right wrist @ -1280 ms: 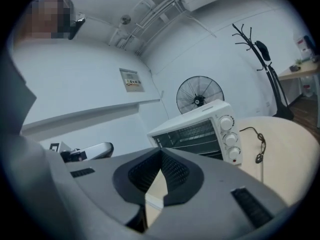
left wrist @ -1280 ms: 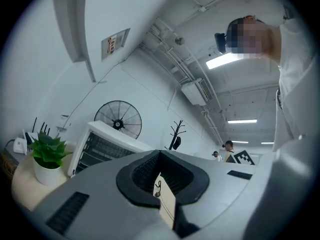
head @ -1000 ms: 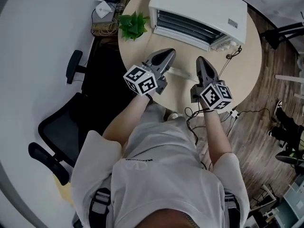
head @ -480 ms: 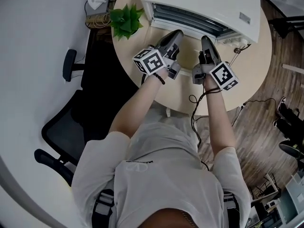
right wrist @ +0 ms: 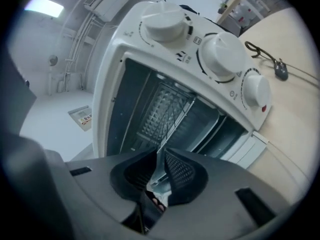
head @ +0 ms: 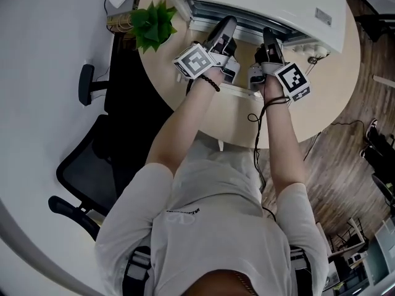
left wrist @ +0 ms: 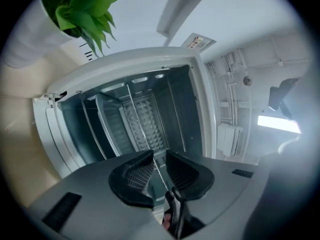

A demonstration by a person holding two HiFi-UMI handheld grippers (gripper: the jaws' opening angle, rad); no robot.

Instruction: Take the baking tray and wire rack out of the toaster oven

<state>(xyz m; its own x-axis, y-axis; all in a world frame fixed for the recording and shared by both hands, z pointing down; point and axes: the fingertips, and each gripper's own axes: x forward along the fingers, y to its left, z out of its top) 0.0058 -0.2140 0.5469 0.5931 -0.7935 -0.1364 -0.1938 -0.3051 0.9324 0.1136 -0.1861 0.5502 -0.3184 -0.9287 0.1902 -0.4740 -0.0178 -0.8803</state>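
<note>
- Left gripper (head: 227,26) (left wrist: 159,156): in my left hand, nose at the mouth of the toaster oven (head: 308,11) (left wrist: 200,84). Its jaws have just been opening and stand partly apart, astride the front wire of the wire rack (left wrist: 134,119). The pads are not pressing on the wire.
- Right gripper (head: 270,36) (right wrist: 159,156): in my right hand, just beside the left one at the same opening. Its jaws have just been opening too and stand at a narrow gap, with a bright metal edge lying between them. I cannot tell whether that edge is rack or tray.
- Wire rack (right wrist: 177,119): inside the oven (right wrist: 165,49), straight ahead of both grippers, seen edge-on.
- Baking tray (left wrist: 107,124) (right wrist: 215,124): inside the oven, on the door side of the rack, beyond my jaw tips.
- Door (left wrist: 50,129) (right wrist: 255,144): folded open beneath my grippers.
- Knobs (right wrist: 162,21): three, on the panel beyond my right gripper's outer side.
- Potted plant (head: 151,26) (left wrist: 85,9): off my left gripper's outer side.
- Table (head: 321,103) (right wrist: 295,84): round and pale, carrying the oven.
- Cord (right wrist: 277,69): on the table past the knobs.
</note>
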